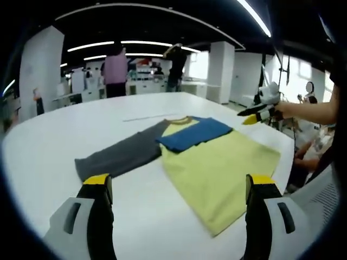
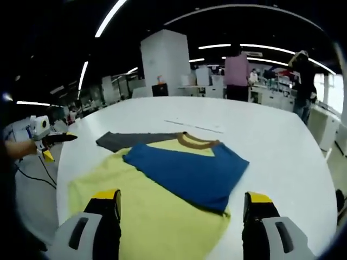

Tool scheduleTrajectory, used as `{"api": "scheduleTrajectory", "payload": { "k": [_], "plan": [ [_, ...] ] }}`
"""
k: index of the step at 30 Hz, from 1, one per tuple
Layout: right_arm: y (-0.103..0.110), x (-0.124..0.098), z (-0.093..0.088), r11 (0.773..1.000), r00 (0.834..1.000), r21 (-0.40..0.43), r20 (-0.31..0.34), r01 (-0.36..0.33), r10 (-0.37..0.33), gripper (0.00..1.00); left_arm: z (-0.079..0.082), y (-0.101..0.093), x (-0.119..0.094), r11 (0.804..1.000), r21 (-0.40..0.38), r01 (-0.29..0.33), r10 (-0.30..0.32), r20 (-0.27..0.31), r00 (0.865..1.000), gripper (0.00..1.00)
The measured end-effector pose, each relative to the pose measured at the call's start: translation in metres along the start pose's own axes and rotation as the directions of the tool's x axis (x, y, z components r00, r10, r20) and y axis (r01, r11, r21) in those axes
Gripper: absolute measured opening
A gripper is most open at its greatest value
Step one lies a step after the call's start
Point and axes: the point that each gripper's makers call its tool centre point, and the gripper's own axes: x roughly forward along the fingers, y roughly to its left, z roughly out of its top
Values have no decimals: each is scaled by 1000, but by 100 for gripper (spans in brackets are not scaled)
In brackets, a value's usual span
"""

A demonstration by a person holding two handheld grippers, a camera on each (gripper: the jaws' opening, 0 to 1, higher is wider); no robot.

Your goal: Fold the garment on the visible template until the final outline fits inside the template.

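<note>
A shirt lies flat on the white table [image 1: 49,146]. Its body is yellow [image 1: 217,168], a grey sleeve [image 1: 122,154] stretches out to the left, and a blue sleeve [image 1: 195,132] is folded across the chest. My left gripper [image 1: 179,184] hovers open over the near table edge, short of the shirt. My right gripper [image 1: 259,112], held by a hand, is off the table's right side. In the right gripper view, my right gripper [image 2: 181,199] is open above the yellow body [image 2: 157,216], with the blue sleeve [image 2: 187,170] just ahead. My left gripper [image 2: 51,142] shows at the far left.
A thin pale line [image 1: 149,117] is marked on the table beyond the collar [image 2: 194,142]. Two people [image 1: 115,70] stand at desks in the background between white pillars [image 1: 221,70]. The table edge drops away close to the shirt's right side.
</note>
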Motion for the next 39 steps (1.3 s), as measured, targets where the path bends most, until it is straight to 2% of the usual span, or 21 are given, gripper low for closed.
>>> {"api": "scheduleTrajectory", "payload": {
  "k": [3,11,16,18,25,33,35,37,39],
  "plan": [
    [9,-5,2,1000,1000,1,13,-24,24,99,0,11,0,1000,-20,-25,25,2,1000,99],
    [32,-21,0,997,997,-15,28,-72,73,99,-1,43,1,994,-64,-86,86,6,996,99],
    [44,-29,-4,996,995,-20,37,-90,90,99,2,70,2,982,-109,-153,157,31,987,99],
    [42,-28,-4,996,995,-20,44,-90,91,99,2,77,5,980,-116,-160,164,24,986,98],
    [54,-36,-13,994,994,-22,38,-104,105,99,5,107,15,971,-112,-213,216,13,976,97],
    [58,-43,-15,994,993,-29,50,-109,110,98,-9,132,27,950,-157,-268,269,-16,963,91],
    [56,-44,-16,994,993,-33,53,-103,105,97,-14,143,28,937,-170,-306,307,-22,952,91],
    [55,-45,-17,995,993,-27,57,-100,102,96,-19,158,27,909,-208,-361,362,-33,932,89],
    [54,-45,-17,995,993,-26,68,-99,100,95,-20,168,28,897,-204,-392,393,-38,919,86]
  ]
}}
